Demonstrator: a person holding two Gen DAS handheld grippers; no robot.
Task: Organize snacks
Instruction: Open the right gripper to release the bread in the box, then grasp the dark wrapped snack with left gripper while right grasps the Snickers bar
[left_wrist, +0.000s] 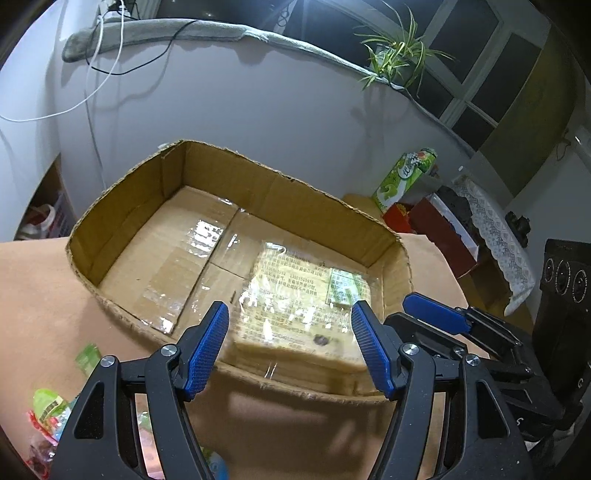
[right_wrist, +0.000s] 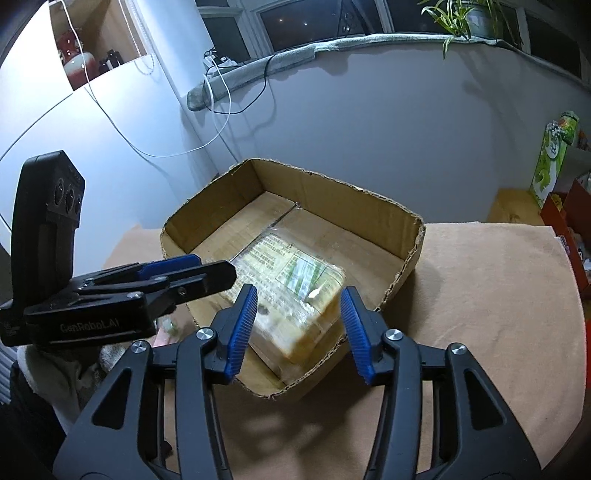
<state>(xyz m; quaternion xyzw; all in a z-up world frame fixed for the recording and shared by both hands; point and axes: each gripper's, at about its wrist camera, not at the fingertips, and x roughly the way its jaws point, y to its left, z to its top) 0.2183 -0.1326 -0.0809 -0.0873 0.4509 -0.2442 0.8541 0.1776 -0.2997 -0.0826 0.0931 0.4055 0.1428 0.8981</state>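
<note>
Plastic-wrapped, the snack pack (right_wrist: 291, 295) is seen lying flat in the near corner of the cardboard box (left_wrist: 280, 192), printed back up; its long axis appears to run from that corner toward the box's middle. It looks just set down, tucked against the near walls so that the rest of the box floor stays free. Both the left gripper (left_wrist: 290, 345) and the right gripper (right_wrist: 297, 332) are held above it with fingers spread, nothing gripped. More wrapped snacks (left_wrist: 48, 410) are left on the cloth-covered desk (right_wrist: 480, 295).
</note>
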